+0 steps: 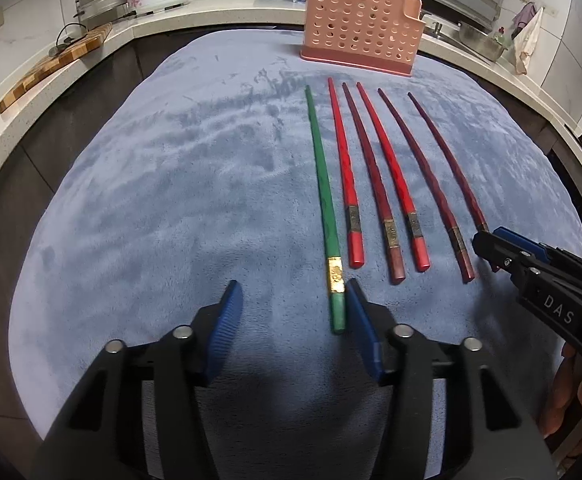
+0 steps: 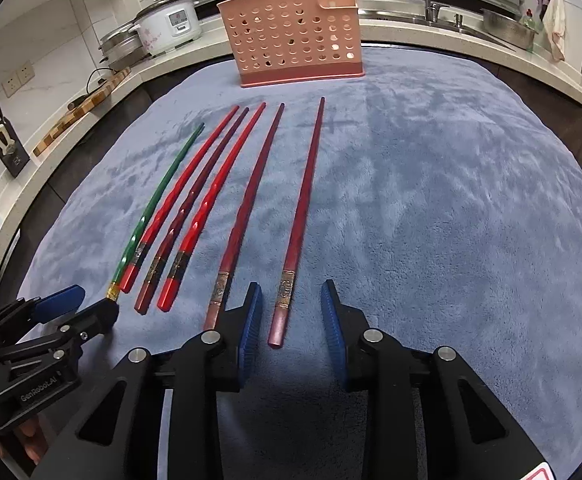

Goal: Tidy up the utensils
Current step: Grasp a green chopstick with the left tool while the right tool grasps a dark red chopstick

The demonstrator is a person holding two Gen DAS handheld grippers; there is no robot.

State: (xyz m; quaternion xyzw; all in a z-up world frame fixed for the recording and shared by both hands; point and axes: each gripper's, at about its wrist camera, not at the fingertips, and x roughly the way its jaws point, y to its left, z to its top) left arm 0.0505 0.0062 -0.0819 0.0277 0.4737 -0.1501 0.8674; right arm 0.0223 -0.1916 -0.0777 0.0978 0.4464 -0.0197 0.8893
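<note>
Six chopsticks lie side by side on the blue-grey cloth [image 1: 139, 200] that covers the worktop, their thin tips pointing toward the pink perforated holder [image 1: 361, 26] standing at the cloth's far edge. The green chopstick [image 1: 325, 208] is the leftmost of the row; next come two bright red ones with a dark red one between them, then two more dark red ones. The left gripper [image 1: 291, 304] hangs low over the near part of the cloth, its blue fingers [image 1: 227, 312] spread, with the butt of the green chopstick just inside the right-hand finger; whether they touch cannot be told. The right gripper [image 2: 289, 312] is also spread, its fingers straddling the thick end of the rightmost dark red chopstick [image 2: 303, 208] without pressing on it. In the right wrist view two chopsticks already stand in the holder.
</note>
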